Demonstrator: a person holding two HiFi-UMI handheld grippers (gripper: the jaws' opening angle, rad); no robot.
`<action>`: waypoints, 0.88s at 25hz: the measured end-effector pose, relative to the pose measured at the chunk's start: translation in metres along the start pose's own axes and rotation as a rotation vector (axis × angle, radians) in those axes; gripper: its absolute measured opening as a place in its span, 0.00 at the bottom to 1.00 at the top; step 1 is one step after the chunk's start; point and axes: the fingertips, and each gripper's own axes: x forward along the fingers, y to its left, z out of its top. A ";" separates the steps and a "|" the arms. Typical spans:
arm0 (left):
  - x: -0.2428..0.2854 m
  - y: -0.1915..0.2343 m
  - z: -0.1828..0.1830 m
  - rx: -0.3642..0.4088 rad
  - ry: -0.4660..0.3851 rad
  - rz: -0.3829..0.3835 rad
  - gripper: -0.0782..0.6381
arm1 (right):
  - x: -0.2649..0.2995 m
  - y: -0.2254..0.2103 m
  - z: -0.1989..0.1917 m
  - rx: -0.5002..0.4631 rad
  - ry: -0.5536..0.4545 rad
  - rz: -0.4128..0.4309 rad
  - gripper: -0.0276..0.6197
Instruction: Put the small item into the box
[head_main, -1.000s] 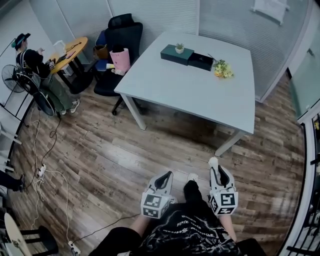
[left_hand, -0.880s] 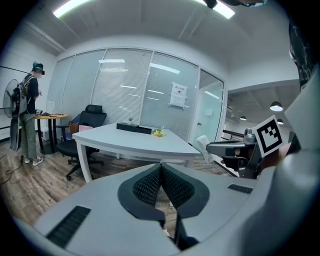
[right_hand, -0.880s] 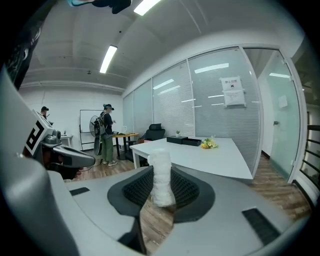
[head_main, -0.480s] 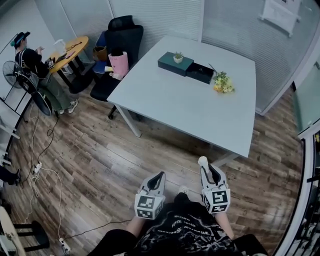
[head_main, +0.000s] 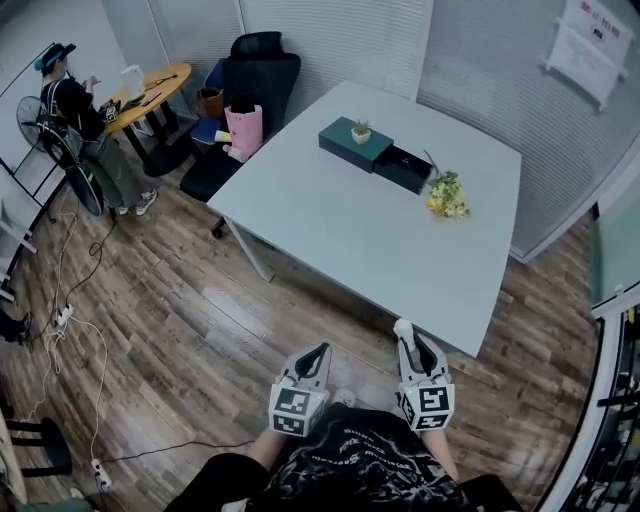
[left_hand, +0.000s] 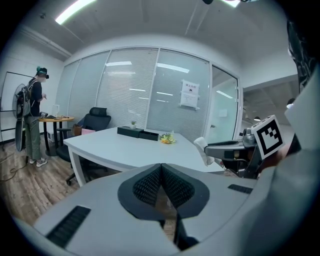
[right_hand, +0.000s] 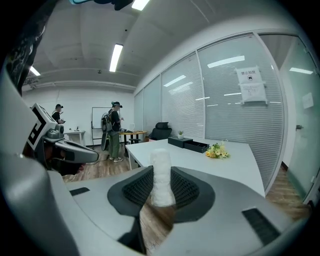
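Note:
My right gripper (head_main: 405, 332) is shut on a small white fuzzy cylinder (right_hand: 161, 176), which stands upright between the pads and shows as a white tip (head_main: 403, 327) in the head view. It hangs just short of the near edge of the white table (head_main: 360, 235). The black open box (head_main: 403, 168) lies at the table's far side, beside a dark green box (head_main: 350, 147) with a small potted plant (head_main: 360, 130) on top. My left gripper (head_main: 322, 351) is over the floor to the left, jaws closed together with nothing in them (left_hand: 161, 168).
Yellow flowers (head_main: 446, 195) lie right of the black box. A black office chair (head_main: 255, 75) and a pink bag (head_main: 243, 127) stand at the table's left end. A person (head_main: 85, 110) stands by a round wooden table (head_main: 150, 88). Cables run over the wooden floor (head_main: 150, 330).
Both grippers have travelled forward over the floor toward the table, which now lies nearer and larger. The right gripper still holds the white cylinder.

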 end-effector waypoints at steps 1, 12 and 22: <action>0.006 -0.001 0.001 0.001 -0.001 -0.003 0.13 | 0.002 -0.005 -0.001 0.006 0.001 -0.006 0.22; 0.043 0.002 0.010 0.016 0.027 -0.025 0.13 | 0.028 -0.023 -0.001 0.036 0.019 -0.009 0.22; 0.121 0.050 0.046 0.026 0.009 -0.130 0.13 | 0.093 -0.043 0.021 0.065 0.008 -0.108 0.22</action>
